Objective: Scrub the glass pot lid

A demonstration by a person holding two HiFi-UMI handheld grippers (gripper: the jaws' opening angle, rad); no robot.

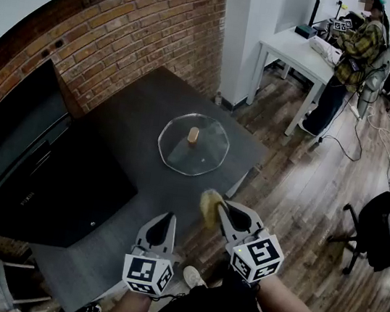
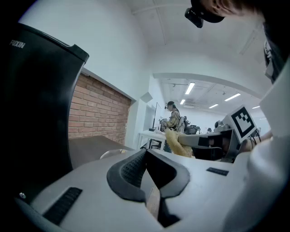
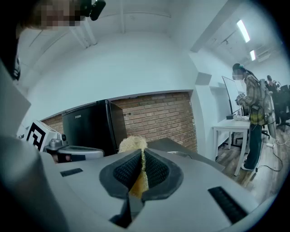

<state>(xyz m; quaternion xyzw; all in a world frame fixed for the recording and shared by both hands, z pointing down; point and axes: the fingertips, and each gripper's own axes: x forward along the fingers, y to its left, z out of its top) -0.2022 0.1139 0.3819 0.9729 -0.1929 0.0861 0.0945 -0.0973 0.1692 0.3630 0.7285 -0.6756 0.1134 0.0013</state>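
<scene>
Head view, starting at the glass pot lid (image 1: 193, 145): flat on the dark surface (image 1: 131, 116), pale knob (image 1: 193, 136) up at its middle, nothing touching it. Toward the surface's far right part, well apart from both grippers. No suds or water to be made out on the glass (too small here to judge any grime).

Nearer in, right gripper (image 1: 218, 205) pinching a yellowish fibrous scrubber (image 1: 209, 208). Confirmed in the right gripper view: pads clamped on the wad, a tuft poking out above the tips. Held in the air off the surface's near edge, well short of the lid.

Left gripper (image 1: 161, 221) lower and further left, pressed together on nothing. Same story in the left gripper view, pads meeting at the tips with nothing caught between.

Further out: black appliance (image 1: 39, 164) at the surface's left, brick wall (image 1: 128, 23) behind, a person (image 1: 354, 56) at a white table (image 1: 300, 51) across the wooden floor.

Step in hand, by this reading: the approach, with scrubbing not yet begun. Next move likely calls for carrying the scrubber forward and down onto the glass, then rubbing in strokes around the knob. Probably worth spreading the left gripper and steadying the lid by knob or rim first, against sliding or spinning under pressure. Gentle near the rim, to avoid tipping it.
</scene>
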